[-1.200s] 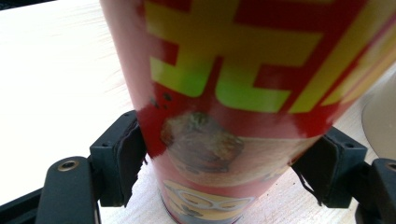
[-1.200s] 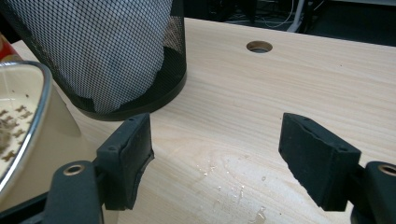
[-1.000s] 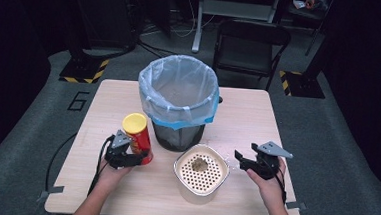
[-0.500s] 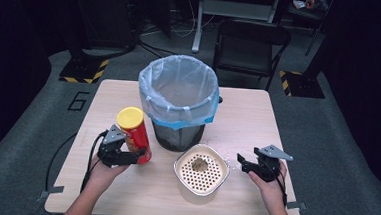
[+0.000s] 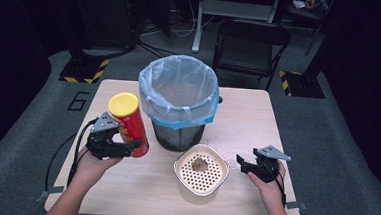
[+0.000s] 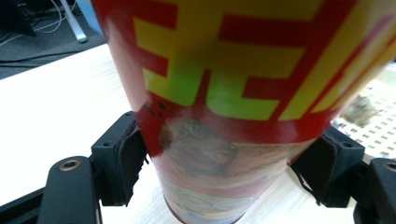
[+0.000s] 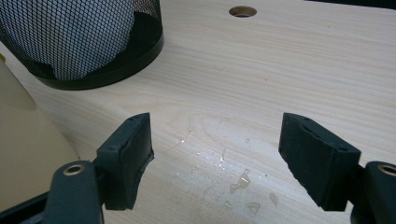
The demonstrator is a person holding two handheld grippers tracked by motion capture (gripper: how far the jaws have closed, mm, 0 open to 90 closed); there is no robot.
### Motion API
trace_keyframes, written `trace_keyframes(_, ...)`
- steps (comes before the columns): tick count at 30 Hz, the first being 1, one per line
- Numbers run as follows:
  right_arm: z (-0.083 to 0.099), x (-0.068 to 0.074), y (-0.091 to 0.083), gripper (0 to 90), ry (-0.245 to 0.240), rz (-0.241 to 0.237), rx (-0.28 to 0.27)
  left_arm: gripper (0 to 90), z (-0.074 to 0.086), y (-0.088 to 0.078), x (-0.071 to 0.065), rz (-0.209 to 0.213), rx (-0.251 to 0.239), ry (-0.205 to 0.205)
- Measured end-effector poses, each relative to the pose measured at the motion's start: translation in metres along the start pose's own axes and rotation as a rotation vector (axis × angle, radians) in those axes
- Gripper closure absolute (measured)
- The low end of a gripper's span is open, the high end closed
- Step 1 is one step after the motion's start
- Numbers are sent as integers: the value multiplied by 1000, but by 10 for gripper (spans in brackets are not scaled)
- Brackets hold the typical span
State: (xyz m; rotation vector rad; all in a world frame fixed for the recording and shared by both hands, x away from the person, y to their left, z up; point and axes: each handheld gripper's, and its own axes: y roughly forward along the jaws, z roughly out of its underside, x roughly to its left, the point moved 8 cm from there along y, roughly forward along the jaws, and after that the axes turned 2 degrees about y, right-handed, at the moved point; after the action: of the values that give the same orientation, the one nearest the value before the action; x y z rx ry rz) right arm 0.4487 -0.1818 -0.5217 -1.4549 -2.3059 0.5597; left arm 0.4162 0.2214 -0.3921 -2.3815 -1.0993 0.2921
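Observation:
A red chip can (image 5: pixel 130 125) with a yellow lid hangs tilted above the table, left of the bin. My left gripper (image 5: pixel 130 149) is shut on its lower part; in the left gripper view both pads press the can (image 6: pixel 224 93) from the sides. A cream strainer bowl (image 5: pixel 201 169) with a small brown lump in it sits at the front middle. My right gripper (image 5: pixel 241 162) stands open just right of the bowl, low over the wood, with nothing between its fingers (image 7: pixel 128 154). A few water drops (image 7: pixel 238 179) lie on the table under it.
A black mesh bin (image 5: pixel 178 101) lined with a pale blue bag stands at the table's middle back. The bin's base (image 7: pixel 88 46) and the bowl's side (image 7: pixel 28 149) lie left of my right gripper. A cable hole (image 7: pixel 242 10) is farther back. A chair (image 5: pixel 252 46) stands behind the table.
My left gripper has lifted the chip can off the table and tilted its top to the left. The right gripper has stayed where it was.

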Motion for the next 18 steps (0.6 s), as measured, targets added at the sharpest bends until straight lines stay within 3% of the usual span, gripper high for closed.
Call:
trace_keyframes(10,2,1,1,251,-9,0,9,240,-38,-22,2,-11,-13,20)
trace_keyframes(12,2,1,1,251,-10,0,10,241,-51,-30,5,-11,-27,4)
trace_keyframes(18,3,2,2,251,-18,-1,18,240,-66,-38,7,-14,-18,12)
